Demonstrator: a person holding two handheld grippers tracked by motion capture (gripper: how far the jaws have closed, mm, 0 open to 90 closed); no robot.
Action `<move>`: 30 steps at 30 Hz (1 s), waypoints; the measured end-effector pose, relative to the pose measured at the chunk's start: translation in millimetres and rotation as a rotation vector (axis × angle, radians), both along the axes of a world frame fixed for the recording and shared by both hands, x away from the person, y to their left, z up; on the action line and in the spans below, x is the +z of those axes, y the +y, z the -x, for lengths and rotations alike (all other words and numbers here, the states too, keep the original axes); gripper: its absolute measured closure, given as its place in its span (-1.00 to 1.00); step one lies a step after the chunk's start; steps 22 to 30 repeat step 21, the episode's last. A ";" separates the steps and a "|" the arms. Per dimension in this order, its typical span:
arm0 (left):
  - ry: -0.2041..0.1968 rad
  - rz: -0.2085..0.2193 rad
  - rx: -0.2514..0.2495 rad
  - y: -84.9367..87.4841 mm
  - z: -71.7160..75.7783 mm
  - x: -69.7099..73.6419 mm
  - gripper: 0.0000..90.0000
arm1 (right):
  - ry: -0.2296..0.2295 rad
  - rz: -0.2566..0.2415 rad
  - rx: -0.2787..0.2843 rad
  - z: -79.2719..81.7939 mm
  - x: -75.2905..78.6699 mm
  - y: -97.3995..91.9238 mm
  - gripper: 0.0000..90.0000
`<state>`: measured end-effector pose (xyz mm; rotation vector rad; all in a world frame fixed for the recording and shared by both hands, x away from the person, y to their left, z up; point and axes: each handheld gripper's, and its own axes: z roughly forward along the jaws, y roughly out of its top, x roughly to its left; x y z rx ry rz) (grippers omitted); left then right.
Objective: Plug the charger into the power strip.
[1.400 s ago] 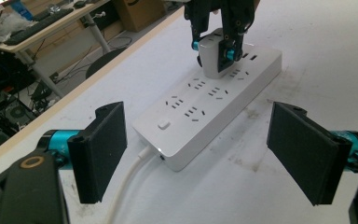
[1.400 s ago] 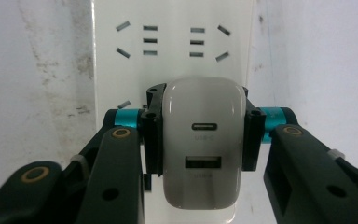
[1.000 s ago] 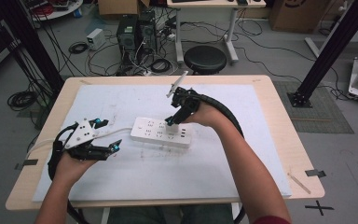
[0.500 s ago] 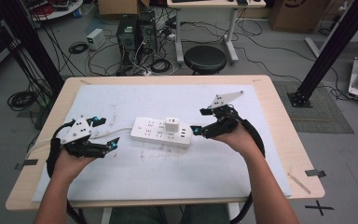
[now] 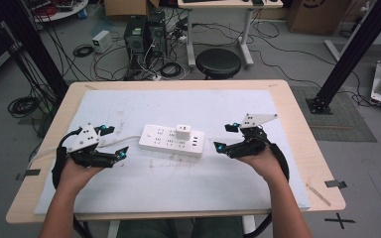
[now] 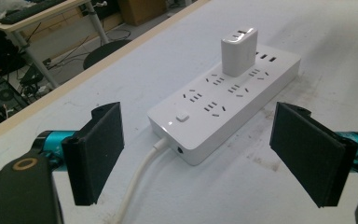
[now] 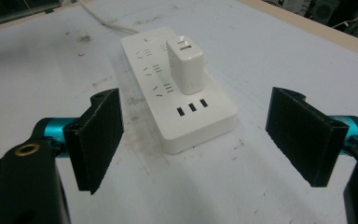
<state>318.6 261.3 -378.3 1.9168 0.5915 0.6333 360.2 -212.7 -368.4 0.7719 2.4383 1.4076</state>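
With the left gripper [image 5: 113,143] and the right gripper [image 5: 226,137] both open and empty, the small white plastic charger cube [image 5: 182,132], plugged upright in the long white plastic power strip [image 5: 171,140] mid-table, looks light, rigid, probably slippery, best held by its flat sides

One power strip [image 5: 171,140] mid-table, one charger [image 5: 182,132] plugged in it, one cord [image 6: 137,184], two grippers, left [image 5: 115,142], right [image 5: 226,137]

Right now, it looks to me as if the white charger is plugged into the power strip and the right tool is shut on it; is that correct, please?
Not quite: the right tool is open and clear of the charger, as the right gripper view shows. The charger is indeed plugged into the power strip.
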 end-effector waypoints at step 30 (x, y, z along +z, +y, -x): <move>0.019 -0.013 0.000 -4.3 -5.2 -2.0 -0.61 | -0.003 0.004 0.013 -4.6 -2.4 2.3 -0.57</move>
